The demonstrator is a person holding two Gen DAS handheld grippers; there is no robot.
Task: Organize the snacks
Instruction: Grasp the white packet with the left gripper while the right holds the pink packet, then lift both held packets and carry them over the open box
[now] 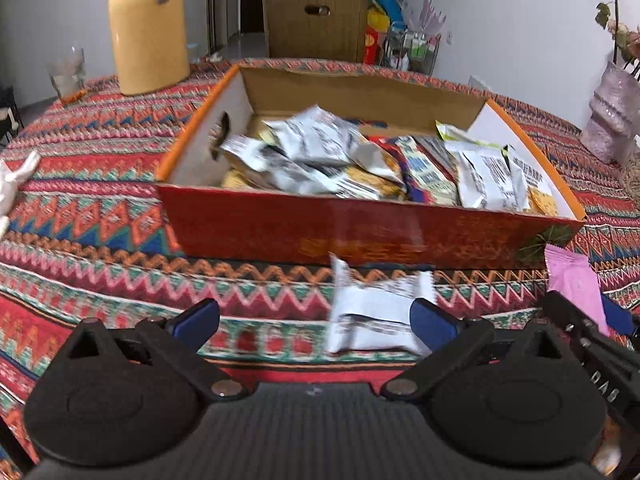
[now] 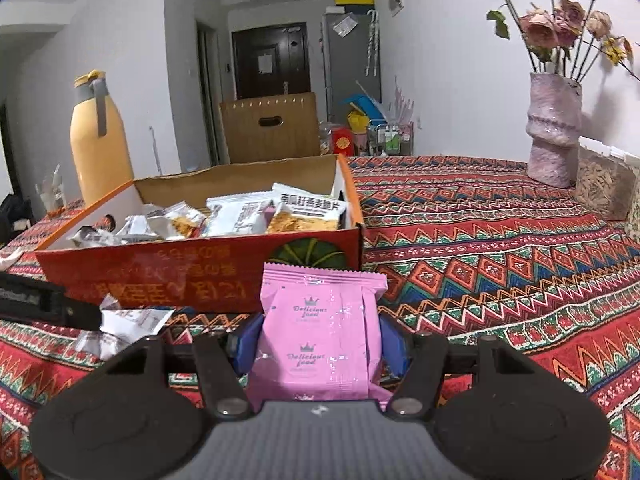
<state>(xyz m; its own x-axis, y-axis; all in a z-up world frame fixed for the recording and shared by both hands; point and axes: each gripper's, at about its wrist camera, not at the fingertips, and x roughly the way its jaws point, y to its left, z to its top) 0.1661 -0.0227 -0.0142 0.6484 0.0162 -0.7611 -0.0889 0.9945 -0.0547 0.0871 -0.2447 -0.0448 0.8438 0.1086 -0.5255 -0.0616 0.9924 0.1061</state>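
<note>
Pink packet (image 2: 320, 332) clamped in right gripper (image 2: 318, 340), orange box (image 2: 160, 276) ahead, left gripper (image 1: 316, 320) seemingly agape.

A table covered by a zigzag-patterned red cloth (image 2: 500, 240) fills the foreground, and white walls (image 2: 448, 80) enclose the room beyond it. Straight ahead, past the table's far edge, stands a cardboard box with a handle slot (image 2: 272, 126), with a dark door (image 2: 271, 60) at the end of a corridor behind it and a grey fridge (image 2: 350, 60) just to the door's right. A tall yellow jug (image 2: 100, 140) stands ahead to the left, a pink vase of dried roses (image 2: 554, 132) ahead to the right.
</note>
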